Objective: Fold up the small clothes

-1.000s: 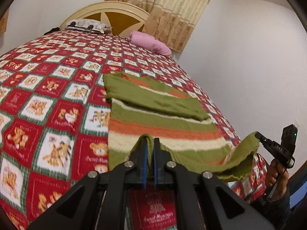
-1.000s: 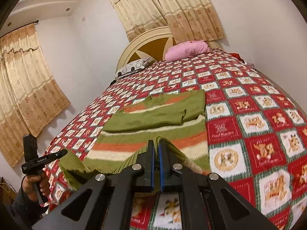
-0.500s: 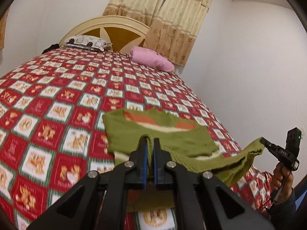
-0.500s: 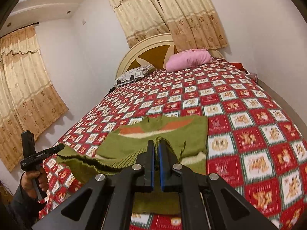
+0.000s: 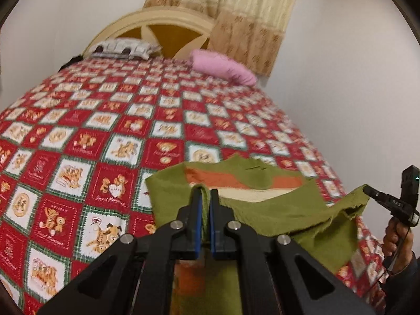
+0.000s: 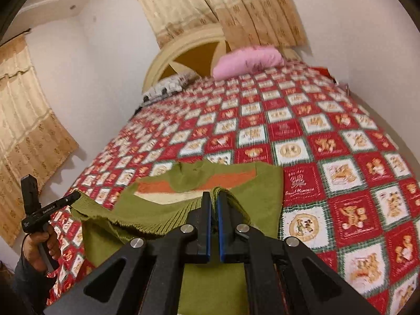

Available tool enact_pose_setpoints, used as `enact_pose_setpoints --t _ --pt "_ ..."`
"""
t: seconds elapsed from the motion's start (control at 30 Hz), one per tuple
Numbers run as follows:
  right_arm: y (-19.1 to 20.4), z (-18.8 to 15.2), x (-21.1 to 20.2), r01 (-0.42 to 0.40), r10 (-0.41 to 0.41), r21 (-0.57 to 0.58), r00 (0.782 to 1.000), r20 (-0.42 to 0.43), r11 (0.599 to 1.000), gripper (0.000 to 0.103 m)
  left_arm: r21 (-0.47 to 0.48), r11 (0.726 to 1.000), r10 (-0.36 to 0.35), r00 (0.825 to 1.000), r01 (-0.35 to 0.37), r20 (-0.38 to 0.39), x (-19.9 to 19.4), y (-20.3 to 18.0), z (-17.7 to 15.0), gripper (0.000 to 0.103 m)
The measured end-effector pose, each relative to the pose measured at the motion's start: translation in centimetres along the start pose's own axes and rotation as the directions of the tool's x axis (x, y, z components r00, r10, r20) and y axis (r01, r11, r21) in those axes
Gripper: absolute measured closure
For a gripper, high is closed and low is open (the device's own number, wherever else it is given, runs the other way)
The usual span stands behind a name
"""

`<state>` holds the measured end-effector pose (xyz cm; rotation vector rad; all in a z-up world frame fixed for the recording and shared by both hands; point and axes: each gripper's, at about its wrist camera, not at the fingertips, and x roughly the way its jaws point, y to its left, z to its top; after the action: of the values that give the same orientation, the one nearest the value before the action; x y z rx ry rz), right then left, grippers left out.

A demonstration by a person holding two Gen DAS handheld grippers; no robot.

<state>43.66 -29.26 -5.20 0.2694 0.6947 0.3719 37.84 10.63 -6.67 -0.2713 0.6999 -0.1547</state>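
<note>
Hem corners of the striped green sweater [image 5: 265, 210] now hang above its shoulders, where a second ago we saw them near the bed's foot. Our left gripper [image 5: 206, 197] and right gripper [image 6: 214, 200] are clamped on that ribbed edge. On the teddy-bear quilt [image 6: 341, 157], the lower half nearly covers the upper, so we judge the fold almost done.
</note>
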Motion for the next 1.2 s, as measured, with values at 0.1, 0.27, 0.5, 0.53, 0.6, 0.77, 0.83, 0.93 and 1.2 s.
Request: enact_pose_setpoints --t 0.1,0.27,0.5,0.53,0.6,0.77,0.83,0.93,1.2 --pt "-1.2 0.3 3.8 0.033 -0.033 0.008 0.998 -0.053 0.999 0.1 -0.009 1.0 0.028 0.999 -0.029 -0.043 3.1 0.9 0.0 0.098" --pt "-3.6 0.4 9.8 0.052 -0.046 0.037 0.988 -0.15 0.998 0.098 -0.021 0.995 0.091 0.993 -0.093 -0.073 6.3 1.7 -0.3 0.091" --pt "-5.9 0.6 9.4 0.105 -0.098 0.064 0.99 -0.102 0.992 0.064 -0.047 0.997 0.068 0.997 -0.067 0.02 2.0 3.4 -0.4 0.028" --pt "-6.2 0.5 9.2 0.11 -0.104 0.063 0.99 -0.096 0.992 0.063 -0.031 0.998 0.063 0.998 -0.063 0.018 1.7 3.4 -0.5 0.028" --pt "-6.4 0.3 9.0 0.113 -0.107 0.057 0.989 -0.098 0.992 0.063 0.02 0.999 0.048 0.999 -0.048 -0.002 2.1 2.9 -0.3 0.028" --pt "-5.2 -0.1 10.2 0.1 -0.103 -0.028 0.982 -0.157 0.995 0.063 0.183 0.983 0.043 0.996 -0.027 -0.082 4.9 -0.3 -0.9 0.028" --pt "-4.0 -0.3 10.8 0.098 -0.115 -0.101 0.977 -0.181 0.99 0.053 0.256 0.965 0.084 0.991 -0.056 -0.101 6.5 -1.4 -1.4 0.028" --pt "-2.8 -0.6 11.9 0.112 -0.15 -0.183 0.968 -0.204 0.977 0.045 0.277 0.959 0.115 0.981 -0.069 -0.154 8.8 -1.5 -1.7 0.034" --pt "-2.9 -1.3 14.5 0.172 -0.25 -0.263 0.92 -0.301 0.949 0.1 0.21 0.977 0.061 0.982 -0.022 -0.18 8.5 -0.1 -1.4 0.097"
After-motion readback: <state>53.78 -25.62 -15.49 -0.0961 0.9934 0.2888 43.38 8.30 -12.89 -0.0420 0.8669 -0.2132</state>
